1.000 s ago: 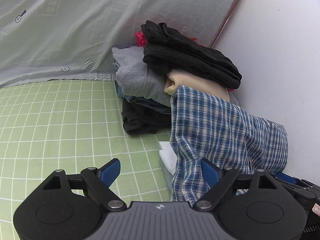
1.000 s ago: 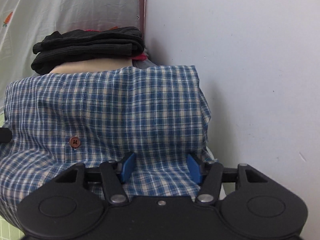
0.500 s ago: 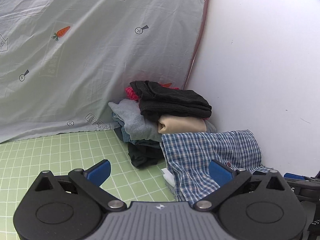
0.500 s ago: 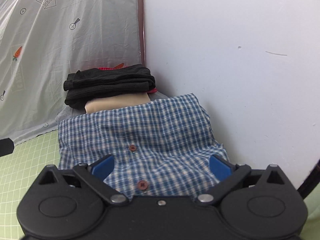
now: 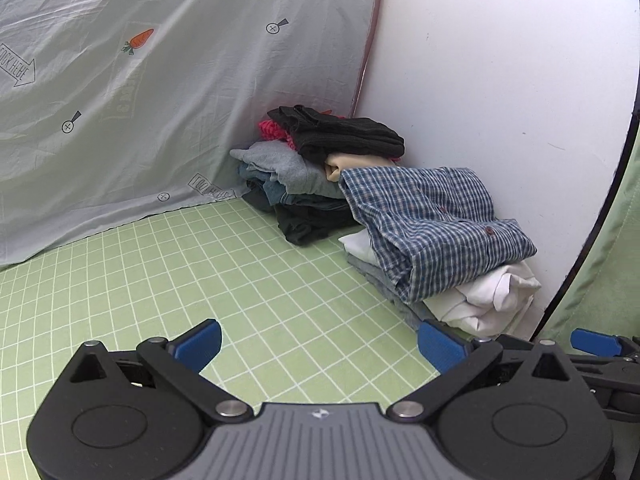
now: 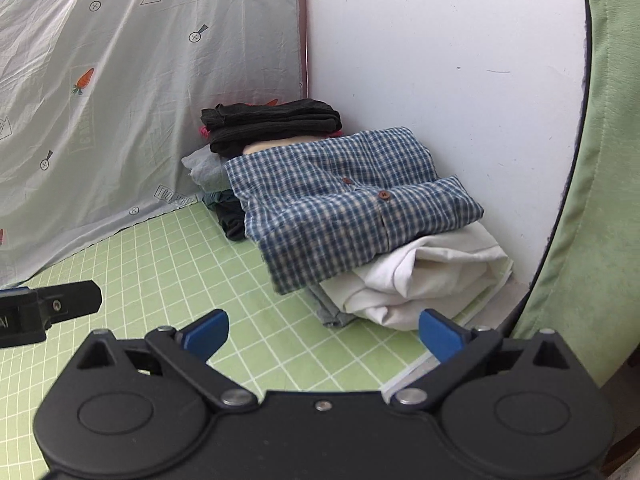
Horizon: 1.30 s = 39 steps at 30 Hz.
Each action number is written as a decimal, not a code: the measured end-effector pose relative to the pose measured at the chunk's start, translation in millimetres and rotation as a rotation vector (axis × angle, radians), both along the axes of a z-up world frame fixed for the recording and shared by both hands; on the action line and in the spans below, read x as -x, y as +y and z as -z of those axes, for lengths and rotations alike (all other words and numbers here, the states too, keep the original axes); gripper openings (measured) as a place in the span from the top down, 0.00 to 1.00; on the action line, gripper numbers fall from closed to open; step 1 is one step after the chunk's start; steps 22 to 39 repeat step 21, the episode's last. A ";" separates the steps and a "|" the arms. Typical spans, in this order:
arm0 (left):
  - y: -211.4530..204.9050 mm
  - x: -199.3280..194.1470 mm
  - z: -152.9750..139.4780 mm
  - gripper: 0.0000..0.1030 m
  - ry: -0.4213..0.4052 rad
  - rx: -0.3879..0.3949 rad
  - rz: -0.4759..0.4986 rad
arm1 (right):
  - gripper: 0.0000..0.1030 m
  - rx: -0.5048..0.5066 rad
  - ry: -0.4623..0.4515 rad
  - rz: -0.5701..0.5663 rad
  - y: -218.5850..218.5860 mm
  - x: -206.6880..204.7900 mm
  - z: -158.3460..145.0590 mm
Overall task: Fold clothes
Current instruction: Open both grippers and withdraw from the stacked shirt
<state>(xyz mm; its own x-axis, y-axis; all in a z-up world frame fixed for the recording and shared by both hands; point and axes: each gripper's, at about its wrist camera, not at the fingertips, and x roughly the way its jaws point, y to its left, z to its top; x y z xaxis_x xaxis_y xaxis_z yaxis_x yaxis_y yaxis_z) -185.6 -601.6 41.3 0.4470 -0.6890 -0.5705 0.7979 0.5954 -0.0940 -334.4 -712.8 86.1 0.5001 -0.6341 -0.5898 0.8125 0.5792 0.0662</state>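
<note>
Blue-checked folded shirt [image 6: 352, 208] resting on folded white garments [image 6: 420, 280] against the white wall [image 6: 440, 60], beside a taller clothes stack [image 5: 316, 176]. Left gripper [image 5: 320, 342] and right gripper [image 6: 323, 332] both spread wide, empty, above green grid mat [image 5: 180, 272].

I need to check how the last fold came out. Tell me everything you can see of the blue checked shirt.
The blue checked shirt is woven cotton by its look, blue and cream, with brown buttons down a front strip. It lies folded, slightly rumpled, on top of a folded white garment, its far edge against the taller pile by the wall. Neither gripper touches it.
</note>
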 end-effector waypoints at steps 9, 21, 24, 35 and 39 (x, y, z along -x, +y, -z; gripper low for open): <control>47.2 15.5 14.3 0.00 -0.008 -0.044 0.031 | 0.00 0.003 0.041 0.000 60.3 11.1 10.4; 62.6 24.8 17.2 0.00 -0.025 -0.043 0.073 | 0.00 0.016 0.053 0.036 74.9 17.4 10.0; 62.6 24.8 17.2 0.00 -0.025 -0.043 0.073 | 0.00 0.016 0.053 0.036 74.9 17.4 10.0; 62.6 24.8 17.2 0.00 -0.025 -0.043 0.073 | 0.00 0.016 0.053 0.036 74.9 17.4 10.0; 62.6 24.8 17.2 0.00 -0.025 -0.043 0.073 | 0.00 0.016 0.053 0.036 74.9 17.4 10.0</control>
